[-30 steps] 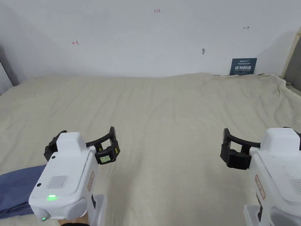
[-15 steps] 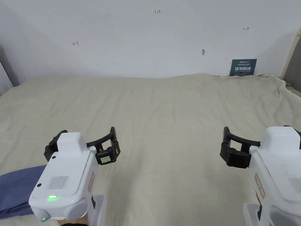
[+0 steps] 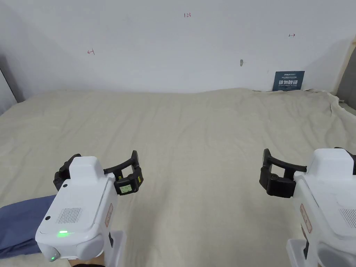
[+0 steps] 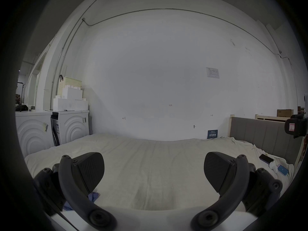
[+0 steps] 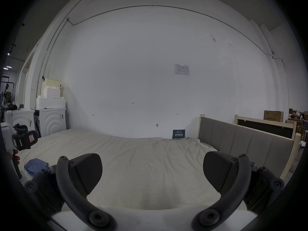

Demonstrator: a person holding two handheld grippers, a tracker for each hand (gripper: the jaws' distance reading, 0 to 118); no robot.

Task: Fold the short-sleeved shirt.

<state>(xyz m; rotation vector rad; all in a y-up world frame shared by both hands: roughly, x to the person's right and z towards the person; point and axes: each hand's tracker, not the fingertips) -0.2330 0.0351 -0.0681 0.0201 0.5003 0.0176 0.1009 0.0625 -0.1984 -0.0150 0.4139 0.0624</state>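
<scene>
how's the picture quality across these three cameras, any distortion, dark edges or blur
Head view: evenly lit, sharp and undistorted, with soft shadows under the left tool. Left gripper view: strong fisheye bending, a black ring at the edges, dimmer and greyer, the bed sheet still sharp. Right gripper view: the same fisheye and dark ring, the blue shirt small but clear.

A wide bed (image 3: pixel 194 139) under a creased cream sheet (image 5: pixel 150 159) stands against a plain white wall (image 3: pixel 174 45). A grey padded headboard (image 5: pixel 241 144) lines its right side, and two white washing machines (image 4: pixel 50 129) stand at its left.
</scene>
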